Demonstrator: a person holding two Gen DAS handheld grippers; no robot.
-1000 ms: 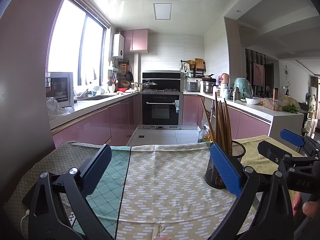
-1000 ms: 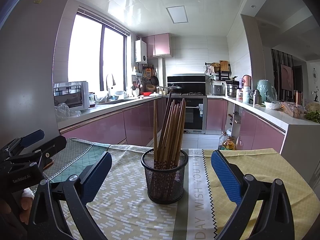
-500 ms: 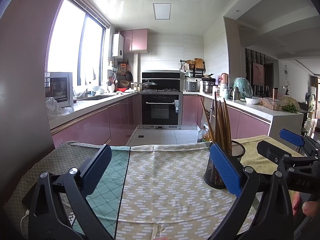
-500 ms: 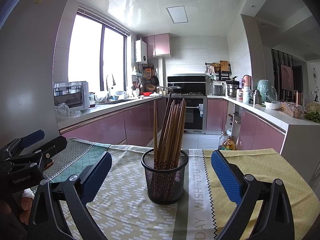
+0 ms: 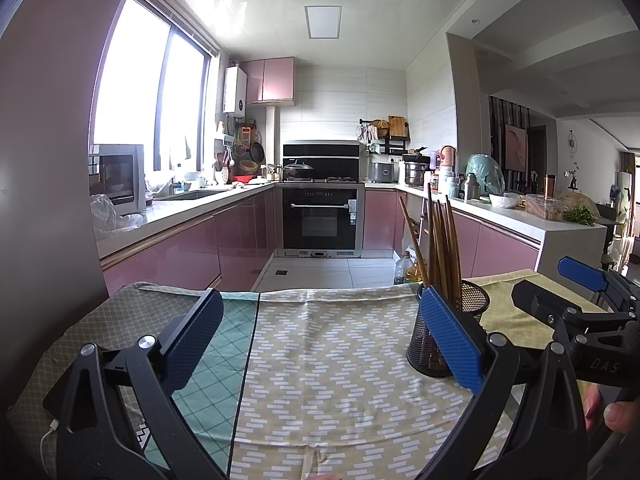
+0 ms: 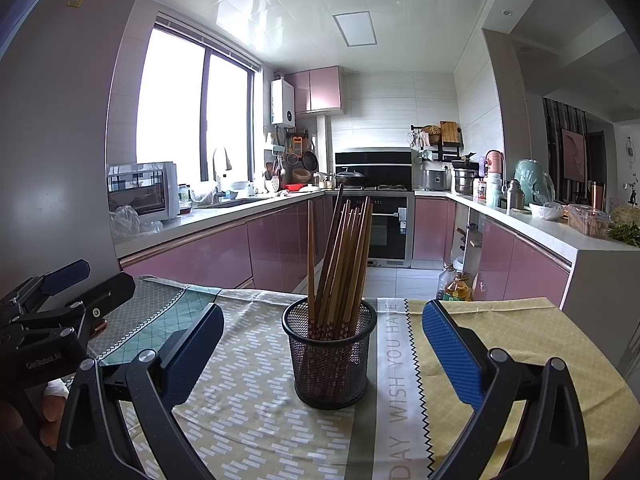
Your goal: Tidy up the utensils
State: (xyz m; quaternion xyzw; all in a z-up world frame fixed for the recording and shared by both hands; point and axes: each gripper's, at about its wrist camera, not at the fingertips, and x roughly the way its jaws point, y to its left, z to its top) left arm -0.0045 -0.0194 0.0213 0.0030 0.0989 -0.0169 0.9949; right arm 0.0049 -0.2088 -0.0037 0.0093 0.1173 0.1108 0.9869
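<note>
Both grippers wide open, holding nothing | wooden chopsticks (image 6: 340, 264) already upright in mesh holder (image 6: 329, 356) | looks basically finished, next probably just back away

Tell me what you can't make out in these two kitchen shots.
- Mesh holder, left wrist view: its right side hidden by the left gripper's blue finger pad.
- Chopsticks, right wrist view: exact count unclear, they overlap.
- Printed towel, right wrist view: lettering cut off at the bottom edge.
</note>
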